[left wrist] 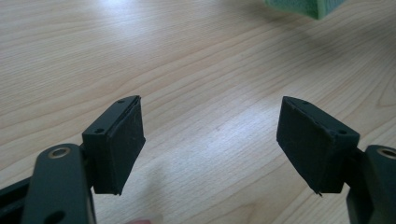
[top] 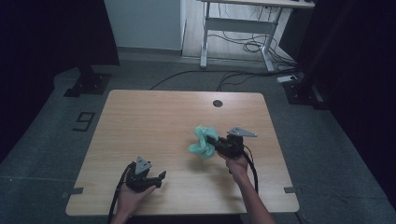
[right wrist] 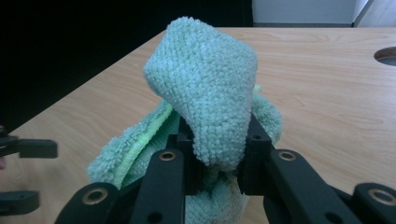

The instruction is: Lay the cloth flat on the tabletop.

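A person's right gripper (top: pixel 214 141) clamped a bunched green microfibre cloth (top: pixel 202 141) above the right half of a pale wooden counter (top: pixel 154 121), in the high view. The cloth hung from the jaws as a crumpled wad, its lower folds close over the wood; whether it touched the surface could not be told from above. In the right gripper view, the cloth (right wrist: pixel 205 107) was pinched between the two black jaws, which stood narrowly apart with the fabric squeezed between them, one thick fold rising upright over the right gripper (right wrist: pixel 217 161) and looser folds spilling down to the left.

The left gripper (top: pixel 159 177) rested low near the front edge of the counter, well apart from the cloth, in the person's left hand (top: pixel 130 198). Its own view showed the left gripper (left wrist: pixel 210 140) with jaws spread wide and bare wood grain between the pads, gripping nothing; a corner of the green cloth (left wrist: pixel 308 7) lay at the top edge of that view. A round cable hole (top: pixel 217 103) marked the far side of the counter.
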### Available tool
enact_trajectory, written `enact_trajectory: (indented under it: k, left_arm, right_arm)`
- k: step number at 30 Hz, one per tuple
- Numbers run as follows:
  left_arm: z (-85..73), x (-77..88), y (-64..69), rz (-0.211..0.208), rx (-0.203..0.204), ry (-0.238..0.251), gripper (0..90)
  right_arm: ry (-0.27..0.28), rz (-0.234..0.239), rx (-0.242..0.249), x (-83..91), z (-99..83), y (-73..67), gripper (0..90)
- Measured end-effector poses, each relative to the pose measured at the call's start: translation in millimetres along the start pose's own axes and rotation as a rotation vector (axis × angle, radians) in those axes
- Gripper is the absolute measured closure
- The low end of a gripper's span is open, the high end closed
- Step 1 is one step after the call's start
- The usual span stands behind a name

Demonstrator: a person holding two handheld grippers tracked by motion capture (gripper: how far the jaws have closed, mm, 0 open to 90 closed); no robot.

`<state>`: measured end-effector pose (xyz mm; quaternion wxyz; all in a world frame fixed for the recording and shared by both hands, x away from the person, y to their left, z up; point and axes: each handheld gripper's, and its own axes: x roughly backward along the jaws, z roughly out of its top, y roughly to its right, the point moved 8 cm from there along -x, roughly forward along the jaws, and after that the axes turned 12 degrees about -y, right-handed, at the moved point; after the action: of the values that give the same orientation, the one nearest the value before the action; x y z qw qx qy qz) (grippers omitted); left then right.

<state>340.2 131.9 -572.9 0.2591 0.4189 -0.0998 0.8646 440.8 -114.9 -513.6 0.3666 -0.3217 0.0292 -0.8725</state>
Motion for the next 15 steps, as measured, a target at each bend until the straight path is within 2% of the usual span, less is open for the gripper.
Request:
enact_trajectory:
  k: [7, 15]
  left_arm:
    - [1.7, -0.8, 6.6, -0.011, -0.009, 0.004, 23.4]
    - [3.3, -1.9, 19.0, -0.033, -0.032, 0.008, 24.4]
  right_arm:
    - [0.004, 0.022, 0.022, 7.3, -17.4, -20.2, 74.4]
    - [-0.016, 0.042, 0.037, 3.4, -39.0, -37.0, 74.1]
